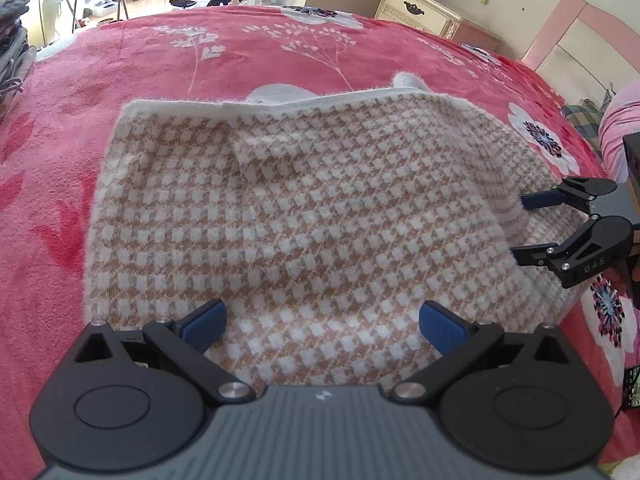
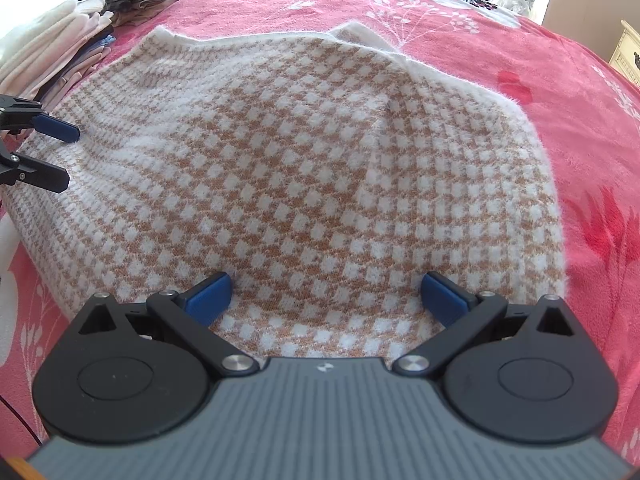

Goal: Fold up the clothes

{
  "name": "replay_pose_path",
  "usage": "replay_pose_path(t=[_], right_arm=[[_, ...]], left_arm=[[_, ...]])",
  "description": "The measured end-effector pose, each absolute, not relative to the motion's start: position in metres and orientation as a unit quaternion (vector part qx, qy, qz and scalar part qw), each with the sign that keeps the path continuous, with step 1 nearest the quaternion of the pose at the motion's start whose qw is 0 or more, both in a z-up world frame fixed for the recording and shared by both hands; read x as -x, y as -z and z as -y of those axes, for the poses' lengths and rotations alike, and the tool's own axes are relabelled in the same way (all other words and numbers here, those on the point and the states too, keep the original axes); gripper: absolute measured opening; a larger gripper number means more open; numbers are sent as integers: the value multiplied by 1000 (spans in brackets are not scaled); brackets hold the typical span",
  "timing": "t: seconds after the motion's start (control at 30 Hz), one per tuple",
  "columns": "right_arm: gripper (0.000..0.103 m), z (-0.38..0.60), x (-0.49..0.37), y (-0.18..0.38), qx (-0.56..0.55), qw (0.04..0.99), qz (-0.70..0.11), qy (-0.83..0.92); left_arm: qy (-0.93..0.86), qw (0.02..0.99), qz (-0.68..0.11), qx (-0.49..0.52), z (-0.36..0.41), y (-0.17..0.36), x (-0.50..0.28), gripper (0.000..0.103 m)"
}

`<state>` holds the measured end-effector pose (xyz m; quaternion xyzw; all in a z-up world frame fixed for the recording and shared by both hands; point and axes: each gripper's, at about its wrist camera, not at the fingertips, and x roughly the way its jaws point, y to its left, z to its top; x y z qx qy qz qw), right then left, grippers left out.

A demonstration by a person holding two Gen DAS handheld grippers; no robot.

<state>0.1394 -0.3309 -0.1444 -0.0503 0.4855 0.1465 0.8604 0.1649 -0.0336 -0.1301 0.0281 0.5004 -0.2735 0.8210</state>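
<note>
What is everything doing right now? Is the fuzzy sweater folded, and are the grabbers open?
Checked sweater: lying flat on the bed, partly folded, white edge along its far side.
Left gripper: jaws wide open, nothing held, sweater below.
Right gripper: jaws wide open, nothing held, sweater below.
Red floral blanket: spread over the bed.
Pile of clothes: stacked at the bed's edge.

One checked sweater (image 1: 304, 208), one red floral blanket (image 1: 120, 80), two tools, left tool (image 1: 322, 326), right tool (image 2: 326, 298), one dresser (image 1: 424, 12)
</note>
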Motion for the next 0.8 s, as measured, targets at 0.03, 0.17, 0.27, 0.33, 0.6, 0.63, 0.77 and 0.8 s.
replay_pose_path(t=[0.03,0.17,0.27,0.33,0.6,0.63,0.77,0.8], right_arm=[[102,331,-139,144,50,861,-485,-146],[102,332,-139,144,51,861,-485,-147],[102,332,-140,145,52,861,-485,-147],[102,331,-139,145,52,861,-485,-147],[102,332,-140,145,52,861,-484,-148],[102,332,-140,145,52,861,-485,-147],[102,331,-140,145,52,861,-485,-146],[102,331,-140,145,52,861,-485,-146]], left_arm=[[274,820,-502,-25,33,130,-165,103],[274,818,-506,-12,30,129,-168,103],[274,818,-506,-10,30,129,-168,103],[274,818,-505,-13,30,129,-167,103],[274,820,-502,-21,32,130,-165,103],[274,820,-502,-21,32,130,-165,103],[275,820,-502,-20,31,130,-166,103],[276,820,-502,-20,31,130,-166,103]])
